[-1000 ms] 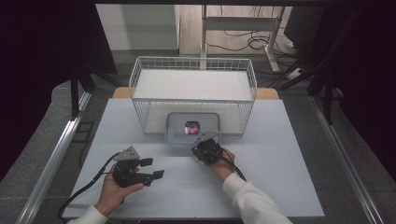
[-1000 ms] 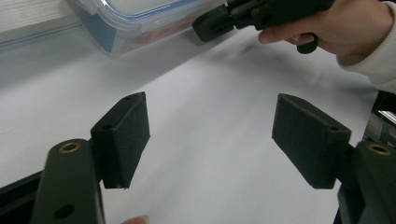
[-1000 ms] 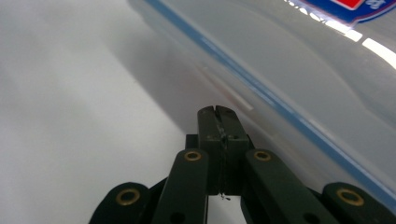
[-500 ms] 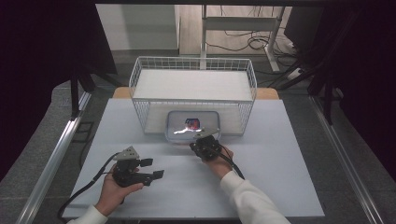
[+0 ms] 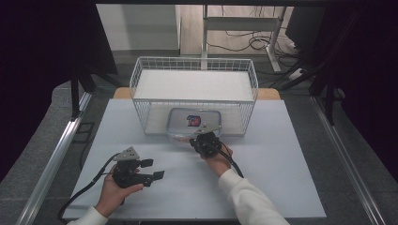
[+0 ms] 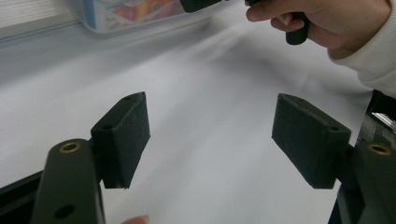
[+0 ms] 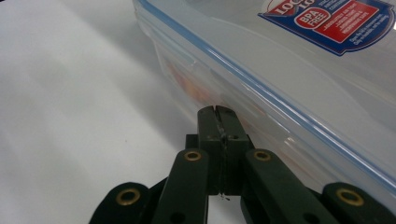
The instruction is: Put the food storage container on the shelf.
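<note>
Two black jaws of the right gripper [image 7: 217, 112] are pressed together, empty, tips against the near side wall of the clear plastic lidded container [image 7: 299, 70]. It sits on the white table [image 5: 263, 159], just before the white wire basket [image 5: 195, 77]. Pushing low and square should slide it without tipping. Left gripper [image 6: 212, 135] rests spread wide, well apart.

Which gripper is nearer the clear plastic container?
Right. The right gripper, jaws shut, has its tips at the clear plastic container side; the left gripper sits open on the table, well short of it.
</note>
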Demonstrator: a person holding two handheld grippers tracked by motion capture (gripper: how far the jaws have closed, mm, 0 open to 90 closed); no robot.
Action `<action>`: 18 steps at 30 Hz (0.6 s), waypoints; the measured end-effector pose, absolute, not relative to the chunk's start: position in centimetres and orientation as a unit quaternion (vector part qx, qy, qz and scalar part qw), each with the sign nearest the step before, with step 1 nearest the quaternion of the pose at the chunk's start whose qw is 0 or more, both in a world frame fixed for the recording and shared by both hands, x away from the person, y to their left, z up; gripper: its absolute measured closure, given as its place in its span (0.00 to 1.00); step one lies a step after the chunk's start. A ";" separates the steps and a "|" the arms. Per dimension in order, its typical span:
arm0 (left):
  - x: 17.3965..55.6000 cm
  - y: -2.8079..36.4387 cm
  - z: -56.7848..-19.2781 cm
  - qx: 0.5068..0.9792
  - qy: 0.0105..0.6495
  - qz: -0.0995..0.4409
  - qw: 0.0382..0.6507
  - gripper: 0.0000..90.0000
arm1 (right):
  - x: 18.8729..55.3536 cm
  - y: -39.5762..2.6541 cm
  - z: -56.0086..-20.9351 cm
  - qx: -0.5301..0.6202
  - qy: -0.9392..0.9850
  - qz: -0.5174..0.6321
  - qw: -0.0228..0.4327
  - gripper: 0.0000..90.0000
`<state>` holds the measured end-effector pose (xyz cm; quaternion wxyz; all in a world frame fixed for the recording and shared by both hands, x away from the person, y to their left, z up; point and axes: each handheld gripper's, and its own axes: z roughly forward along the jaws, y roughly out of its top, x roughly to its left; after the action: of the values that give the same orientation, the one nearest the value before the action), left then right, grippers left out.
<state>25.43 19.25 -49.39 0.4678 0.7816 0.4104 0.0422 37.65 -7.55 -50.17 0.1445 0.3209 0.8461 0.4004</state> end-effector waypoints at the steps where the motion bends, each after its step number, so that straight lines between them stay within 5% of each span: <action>1: 25.4 19.2 -49.4 0.781 0.410 0.042 0.468 0.30 | 37.8 -7.5 -50.2 0.322 0.845 0.403 0.143 0.99; 18: 25.5 19.3 -49.4 0.786 0.407 0.042 0.464 0.30 | 40.5 -7.7 -50.1 0.376 0.822 0.402 0.148 0.99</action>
<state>25.48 19.33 -49.42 0.4640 0.7857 0.4071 0.0421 40.53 -7.73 -50.10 0.1482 0.3762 0.8217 0.4015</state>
